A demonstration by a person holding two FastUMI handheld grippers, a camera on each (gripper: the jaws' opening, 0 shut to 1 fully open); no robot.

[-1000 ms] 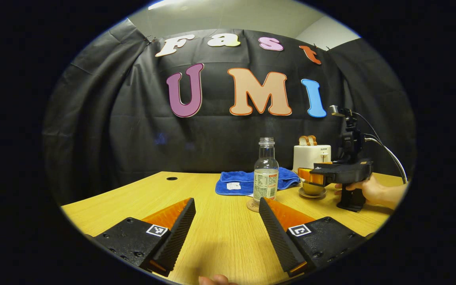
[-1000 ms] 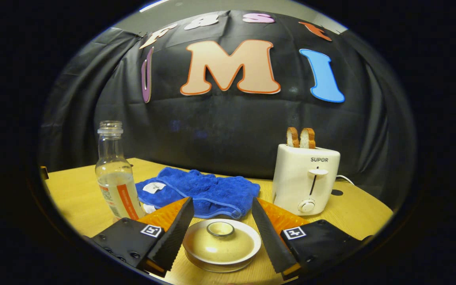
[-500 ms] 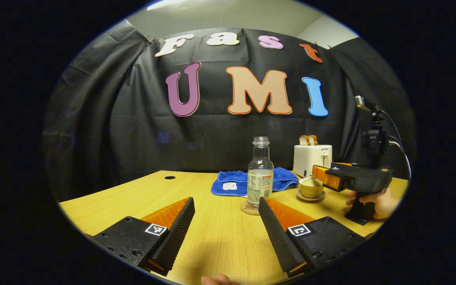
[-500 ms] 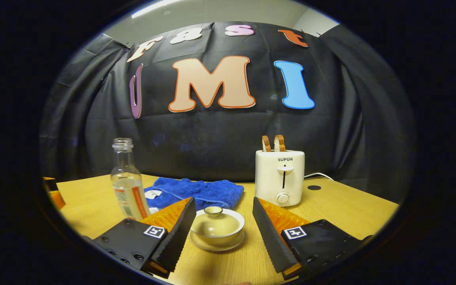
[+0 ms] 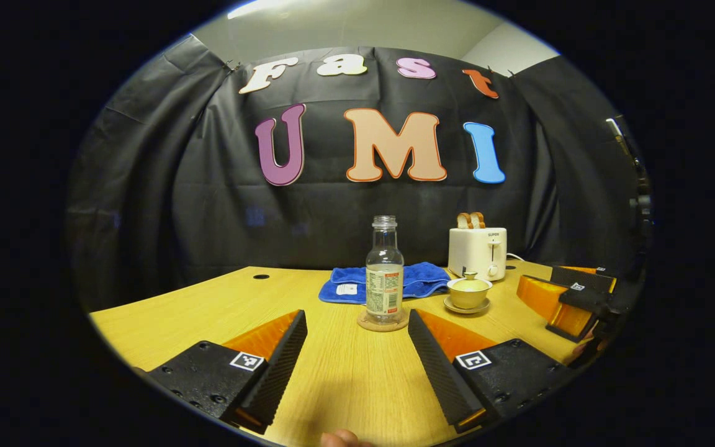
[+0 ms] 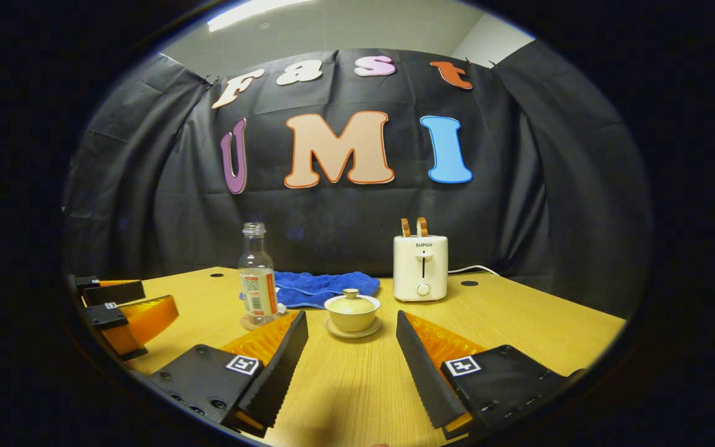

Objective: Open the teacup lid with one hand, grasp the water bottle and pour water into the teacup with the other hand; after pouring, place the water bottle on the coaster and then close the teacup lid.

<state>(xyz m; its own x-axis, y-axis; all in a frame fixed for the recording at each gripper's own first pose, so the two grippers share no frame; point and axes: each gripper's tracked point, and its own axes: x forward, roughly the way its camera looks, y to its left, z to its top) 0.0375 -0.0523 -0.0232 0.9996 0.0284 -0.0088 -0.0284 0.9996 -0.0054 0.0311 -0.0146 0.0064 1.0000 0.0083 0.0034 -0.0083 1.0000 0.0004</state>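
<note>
Both tools wide apart — left tool (image 5: 357, 366), right tool (image 6: 351, 366) — empty

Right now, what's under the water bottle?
The water bottle stands upright on a round coaster on the table. The coaster's middle is covered by the bottle's base.

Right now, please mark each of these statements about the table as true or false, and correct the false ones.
1. The water bottle stands upright on the coaster. True.
2. The lid is off the teacup. False: it sits on the cup.
3. The left gripper holds the bottle. False: it is open, holding nothing.
4. The right gripper is open, short of the teacup. True.
5. The blue towel lies behind the teacup. True.
6. The toaster is empty. False: bread slices stick out.
</note>
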